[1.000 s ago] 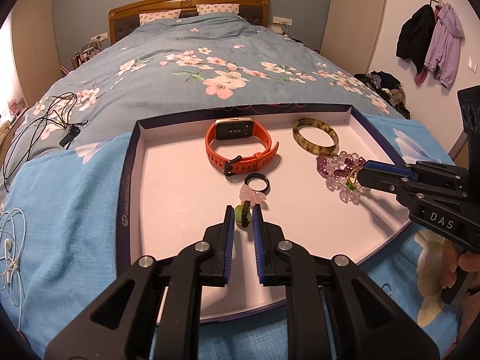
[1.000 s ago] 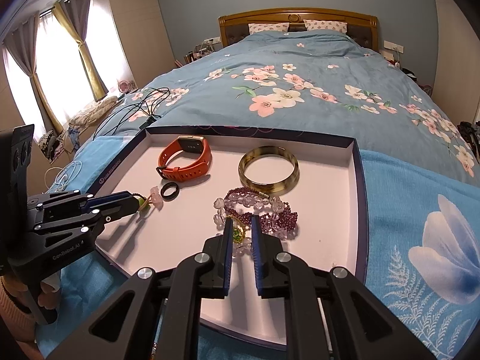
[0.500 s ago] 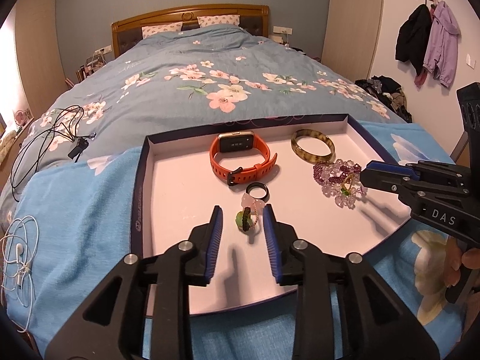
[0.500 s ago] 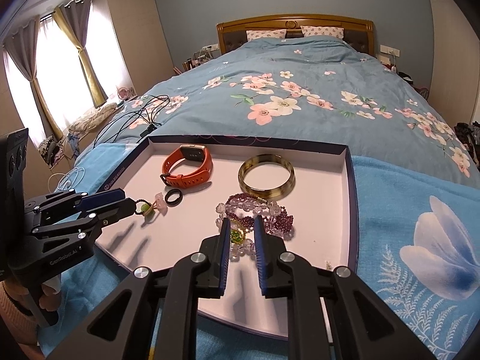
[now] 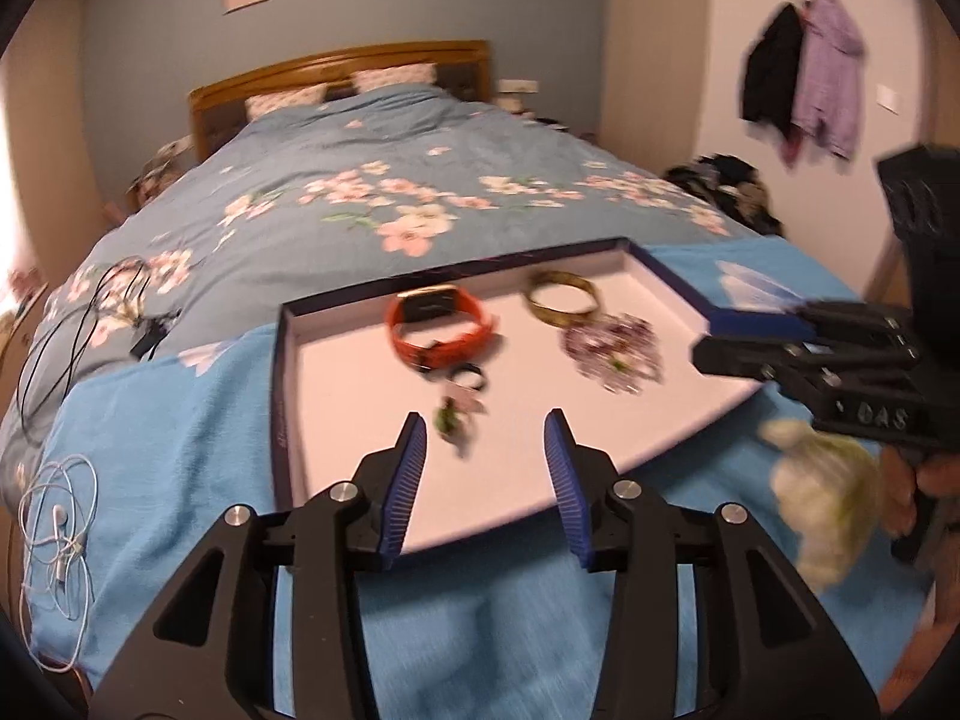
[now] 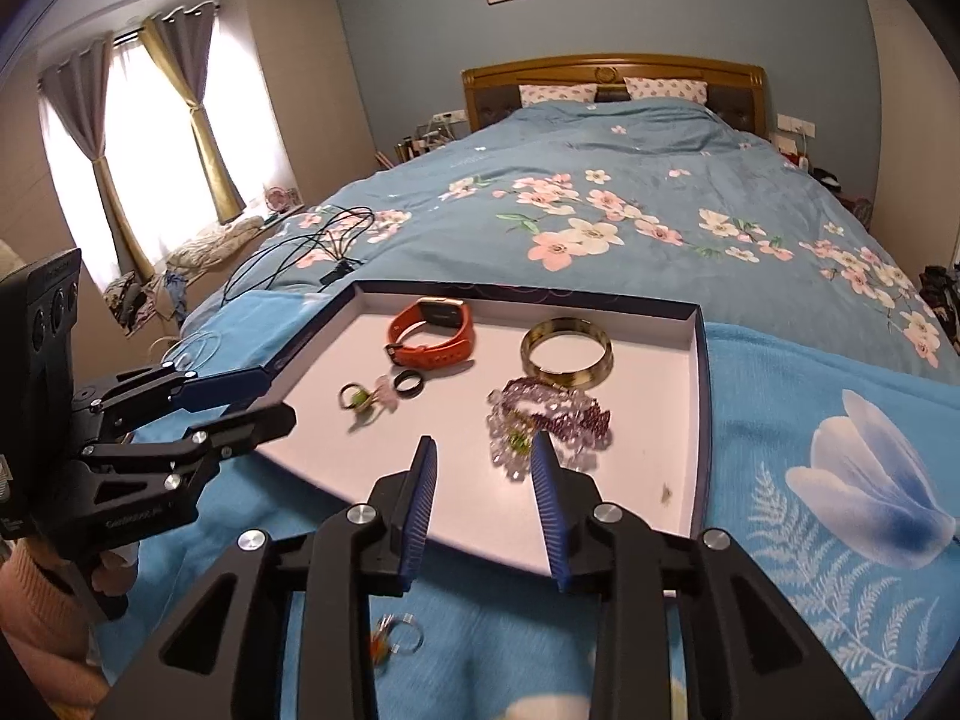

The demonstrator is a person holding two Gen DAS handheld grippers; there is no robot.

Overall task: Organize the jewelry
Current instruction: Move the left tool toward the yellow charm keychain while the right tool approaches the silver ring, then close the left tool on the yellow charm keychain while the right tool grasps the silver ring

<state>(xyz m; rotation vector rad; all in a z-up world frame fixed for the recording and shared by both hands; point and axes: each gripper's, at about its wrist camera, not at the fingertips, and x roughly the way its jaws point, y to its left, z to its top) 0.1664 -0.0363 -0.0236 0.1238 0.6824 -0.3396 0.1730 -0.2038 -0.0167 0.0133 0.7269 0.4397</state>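
Observation:
A white tray [image 5: 288, 360] [image 6: 654, 396] with a dark blue rim lies on the bed. It holds an orange smartwatch [image 5: 441, 330] [image 6: 435, 333], an amber bangle [image 5: 561, 300] [image 6: 567, 354], a purple bead bracelet [image 5: 615, 348] [image 6: 552, 414], a black ring [image 5: 468, 378] [image 6: 408, 385] and a pink-and-green bead ring [image 5: 453, 417] [image 6: 360, 399]. My left gripper [image 5: 485, 426] [image 6: 279, 399] hovers over the tray's near edge, jaws opening, and the bead ring lies free just ahead. My right gripper [image 6: 483, 447] [image 5: 705, 339] is opening too, empty, with the bracelet just beyond its right fingertip.
A clear ring [image 6: 396, 642] lies on the blue blanket under my right gripper. White earphones [image 5: 57, 540] and black cables [image 5: 72, 324] [image 6: 312, 240] lie left of the tray. Clothes [image 5: 804, 84] hang on the right wall. A person's sleeve [image 6: 36, 630] shows behind the left gripper.
Both grippers have opened and drawn back and up from the tray. The left one let go of the bead ring; the right one let go of the purple bracelet.

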